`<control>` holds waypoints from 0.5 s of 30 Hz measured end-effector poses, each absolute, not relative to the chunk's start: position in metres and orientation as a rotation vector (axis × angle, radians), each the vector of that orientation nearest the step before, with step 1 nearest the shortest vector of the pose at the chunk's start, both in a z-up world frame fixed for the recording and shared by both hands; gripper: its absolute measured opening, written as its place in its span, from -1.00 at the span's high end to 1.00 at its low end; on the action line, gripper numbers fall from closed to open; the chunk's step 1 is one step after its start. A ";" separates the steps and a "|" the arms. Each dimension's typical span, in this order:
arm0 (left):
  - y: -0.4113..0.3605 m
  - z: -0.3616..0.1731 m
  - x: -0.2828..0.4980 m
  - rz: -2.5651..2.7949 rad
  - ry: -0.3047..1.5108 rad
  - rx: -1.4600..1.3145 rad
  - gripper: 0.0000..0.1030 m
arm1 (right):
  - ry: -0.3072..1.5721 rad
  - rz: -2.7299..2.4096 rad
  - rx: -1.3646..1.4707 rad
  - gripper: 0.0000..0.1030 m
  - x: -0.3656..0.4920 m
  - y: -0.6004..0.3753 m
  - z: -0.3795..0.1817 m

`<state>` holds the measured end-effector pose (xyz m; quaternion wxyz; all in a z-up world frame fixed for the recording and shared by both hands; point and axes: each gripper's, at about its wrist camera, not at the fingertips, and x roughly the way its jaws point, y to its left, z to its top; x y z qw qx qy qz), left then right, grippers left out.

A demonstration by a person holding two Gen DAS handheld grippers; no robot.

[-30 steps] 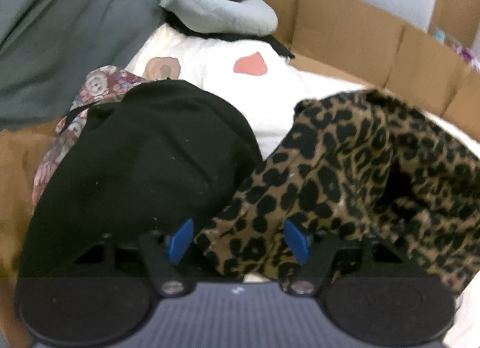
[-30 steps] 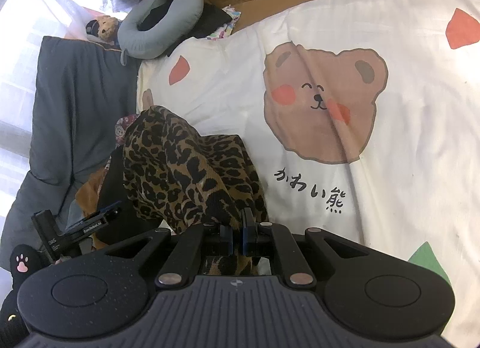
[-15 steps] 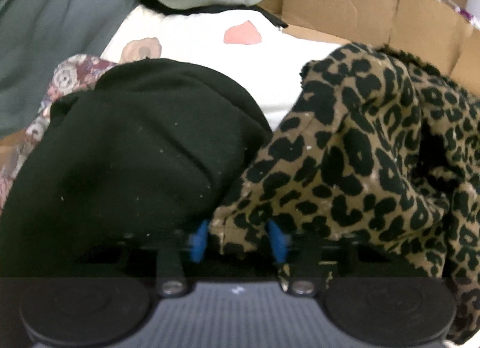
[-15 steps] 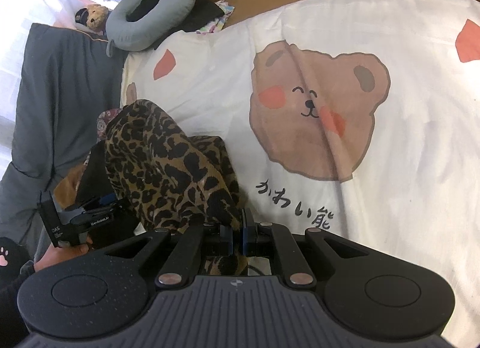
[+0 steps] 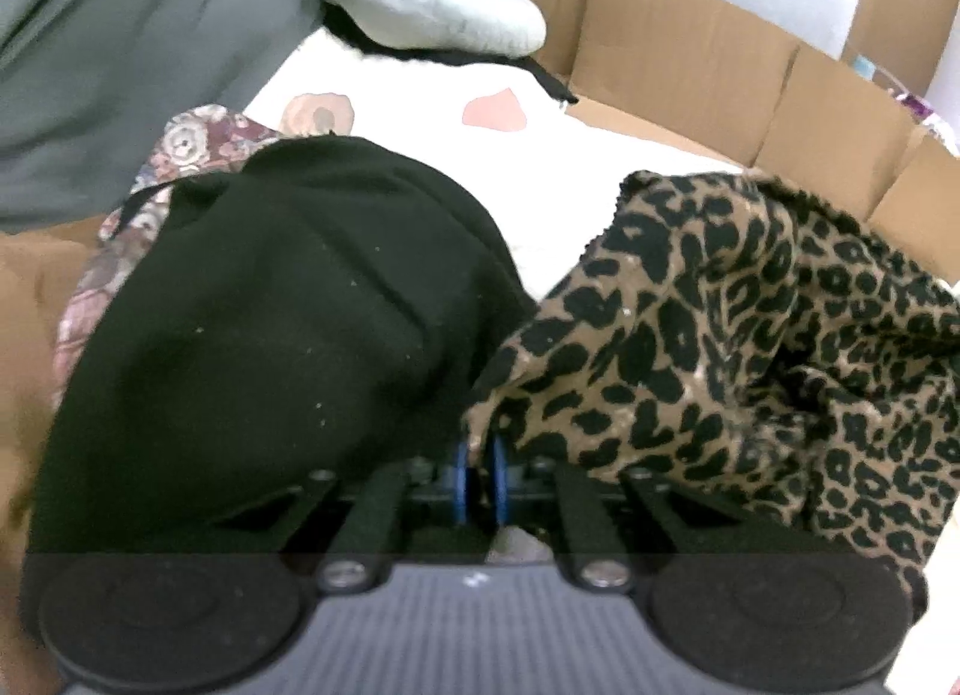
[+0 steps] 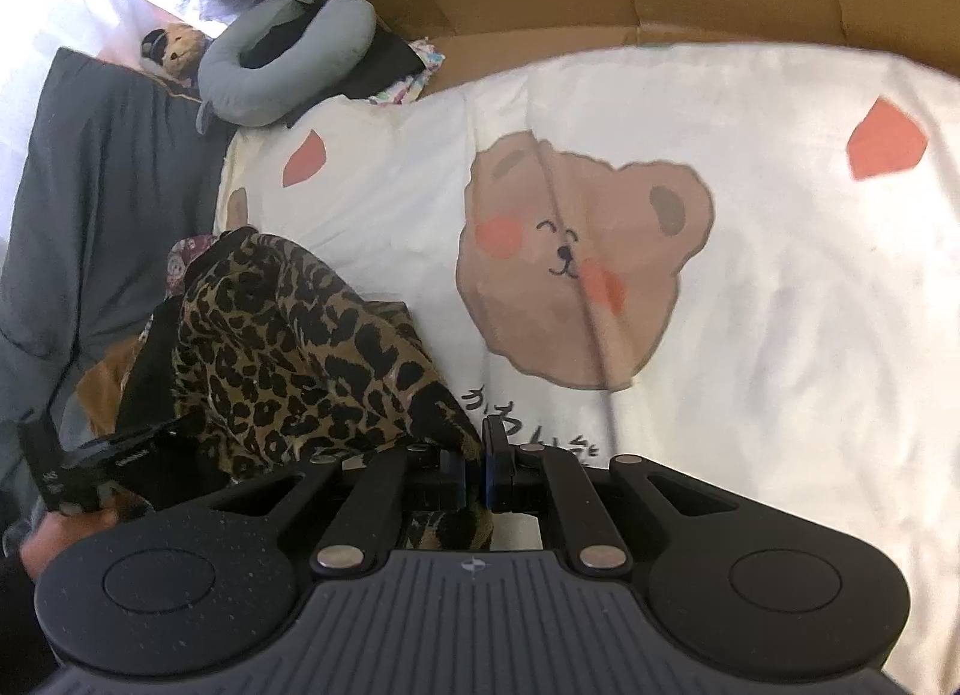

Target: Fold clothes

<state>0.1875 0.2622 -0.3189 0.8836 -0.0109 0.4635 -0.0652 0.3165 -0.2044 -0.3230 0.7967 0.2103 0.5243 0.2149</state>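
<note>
Grip: left gripper [image 5: 480, 476] and right gripper [image 6: 474, 470] both clamped on crumpled leopard-print fabric garment [image 6: 288, 353] | Step: apparently lifting | Next: spread over bear-print white bedsheet [image 6: 750, 347]

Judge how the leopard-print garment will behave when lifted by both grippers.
The leopard-print garment is bunched in soft folds, so it will probably sag between the left gripper and right gripper. It looks thin, likely light. Pinched only at edges, it may slip.

bear sheet [image 6: 750, 335] | Japanese script under bear, partly hidden, perhaps "かわい熊"
</note>
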 end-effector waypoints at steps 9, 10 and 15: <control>0.257 -0.288 0.153 -0.134 0.972 -0.087 0.83 | 1.084 0.380 0.445 0.94 0.295 -0.244 -0.306; 0.256 -0.287 0.150 -0.139 0.971 -0.090 0.83 | 1.079 0.368 0.452 0.94 0.291 -0.250 -0.304; 0.250 -0.283 0.133 -0.134 0.976 -0.129 0.83 | 1.057 0.307 0.477 0.94 0.268 -0.278 -0.300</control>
